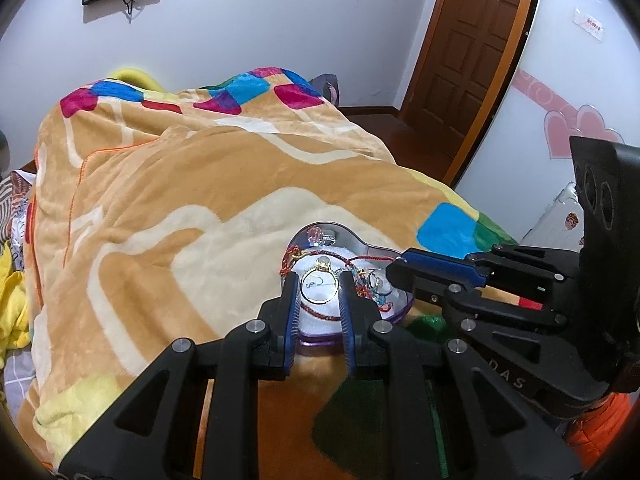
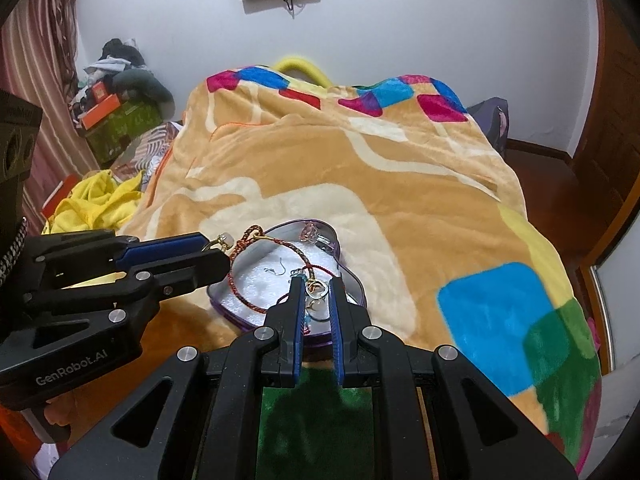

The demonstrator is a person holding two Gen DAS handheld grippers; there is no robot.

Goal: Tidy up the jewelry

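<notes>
A heart-shaped purple tin (image 1: 404,308) (image 2: 224,298) with a white lining lies on the blanket. It holds red braided cords (image 2: 244,296), an earring hook (image 2: 278,268), rings and a pink gem piece (image 2: 310,234). My left gripper (image 1: 319,280) is shut on a gold ring with a pearl (image 1: 319,285) (image 2: 220,240), held above the tin. My right gripper (image 2: 317,285) hangs over the tin's near side with its jaws partly apart around small gold rings (image 2: 316,290); whether it grips them I cannot tell. It also shows in the left wrist view (image 1: 394,266).
A plush orange blanket (image 1: 180,184) (image 2: 380,168) with coloured squares covers the bed. Yellow cloth (image 2: 96,200) and boxes (image 2: 116,120) lie at the left. A wooden door (image 1: 476,52) stands at the right. A green patch (image 2: 316,412) lies under the grippers.
</notes>
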